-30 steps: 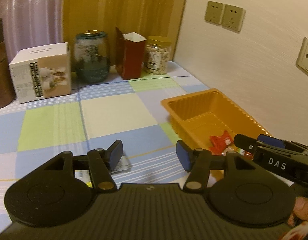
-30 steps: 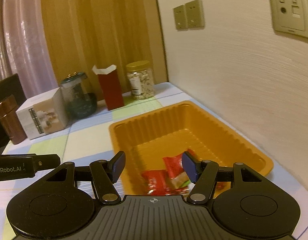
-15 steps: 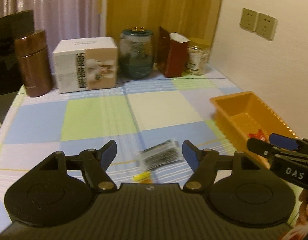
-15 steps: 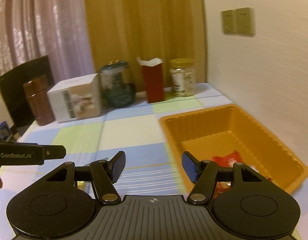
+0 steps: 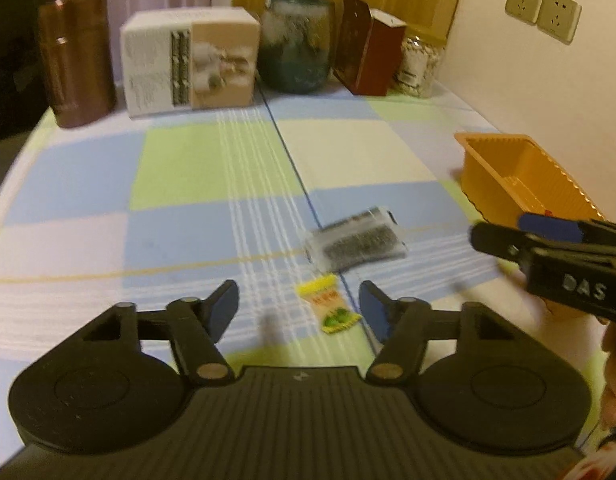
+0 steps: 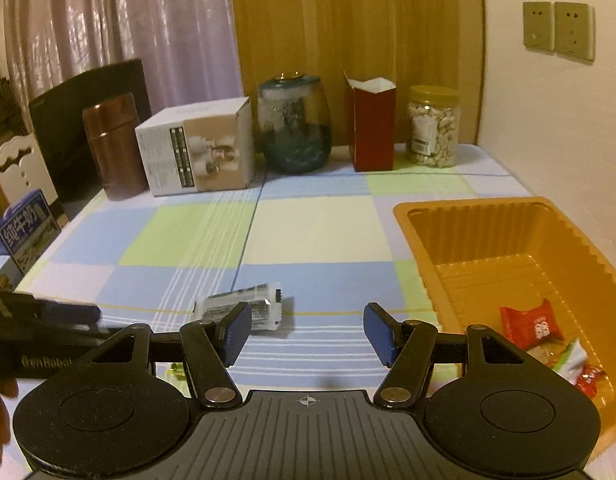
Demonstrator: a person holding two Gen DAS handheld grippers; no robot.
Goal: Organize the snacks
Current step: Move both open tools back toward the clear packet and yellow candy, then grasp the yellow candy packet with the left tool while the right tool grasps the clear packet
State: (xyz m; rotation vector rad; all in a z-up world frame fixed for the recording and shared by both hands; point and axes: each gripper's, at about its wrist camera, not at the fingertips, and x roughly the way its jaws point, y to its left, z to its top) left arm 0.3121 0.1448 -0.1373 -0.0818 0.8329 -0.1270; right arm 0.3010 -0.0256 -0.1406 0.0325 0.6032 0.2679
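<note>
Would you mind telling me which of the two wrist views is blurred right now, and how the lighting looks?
Left wrist view: motion-smeared, so the grey snack packet and the white box are soft and their print unreadable. Right wrist view: much sharper, the orange tray ribs crisp. Both: warm dim indoor light, fisheye bending at the edges.

tray (image 6: 404,210) right, wrapped snacks (image 6: 532,324) inside | packet (image 6: 244,312) left of it | sachet (image 5: 328,306) nearer, perhaps touching neither

Motion-blurred ahead of the open fingers: grey packet (image 5: 356,240), print unreadable; orange tray (image 6: 520,256) cut off right.
</note>
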